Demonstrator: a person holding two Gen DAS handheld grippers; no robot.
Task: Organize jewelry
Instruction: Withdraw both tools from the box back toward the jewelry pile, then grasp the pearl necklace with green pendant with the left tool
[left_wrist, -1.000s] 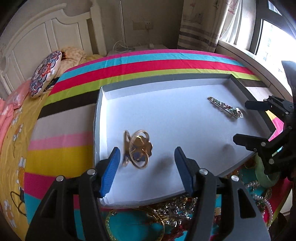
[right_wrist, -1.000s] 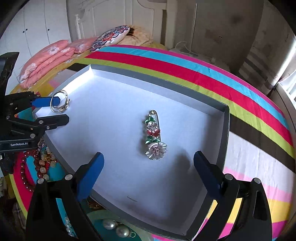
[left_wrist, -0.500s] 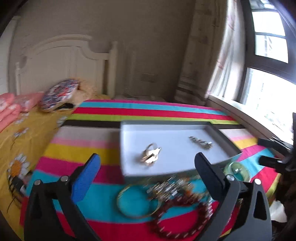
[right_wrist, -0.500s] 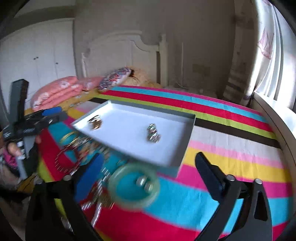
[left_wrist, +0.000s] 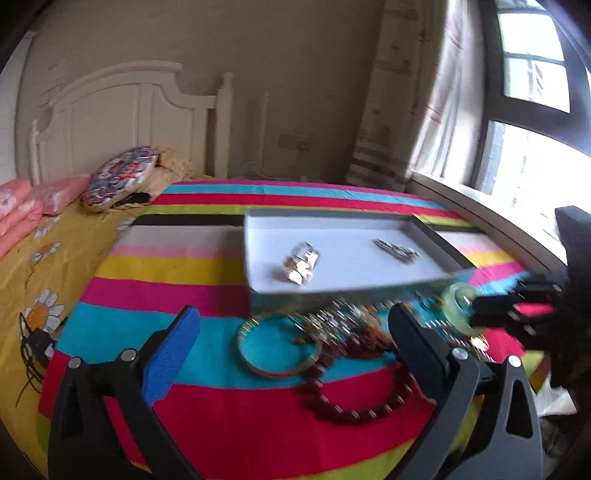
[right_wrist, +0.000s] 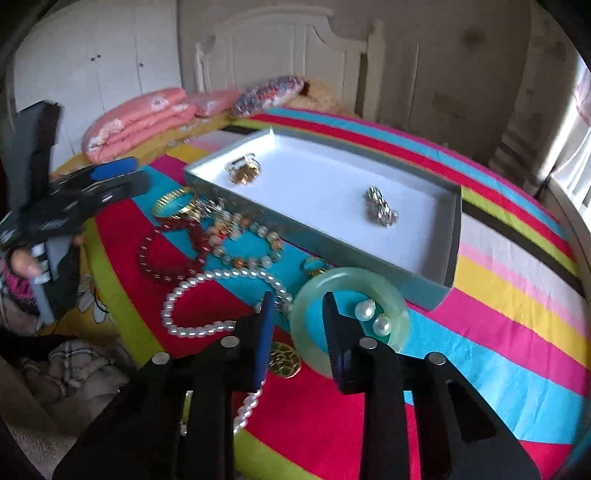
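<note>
A white-lined tray (right_wrist: 325, 192) (left_wrist: 351, 254) lies on the striped bedspread. In it are a gold ring ornament (right_wrist: 243, 170) (left_wrist: 301, 261) and a flower brooch (right_wrist: 382, 211) (left_wrist: 397, 254). Loose jewelry lies in front of it. My right gripper (right_wrist: 298, 300) straddles the near-left rim of a green bangle (right_wrist: 400, 314) (left_wrist: 455, 303). Its jaws are closing, with a thin gap showing at the left pad. My left gripper (left_wrist: 293, 320) (right_wrist: 138, 176) hangs wide open and empty above a gold bangle (left_wrist: 279, 349) and a red bead bracelet (left_wrist: 351, 404).
Two pearl earrings (right_wrist: 373, 318) lie inside the green bangle. A pearl necklace (right_wrist: 192, 295), a gold pendant (right_wrist: 284, 360) and a mixed bead bracelet (right_wrist: 243, 242) sit close by. Pink pillows (right_wrist: 140, 118) and a white headboard (left_wrist: 122, 122) stand behind; a window (left_wrist: 535, 155) is at right.
Both grippers have drawn back from over the tray to the loose jewelry in front. The left jaws spread wide. The right jaws narrowed around the green bangle's rim.
</note>
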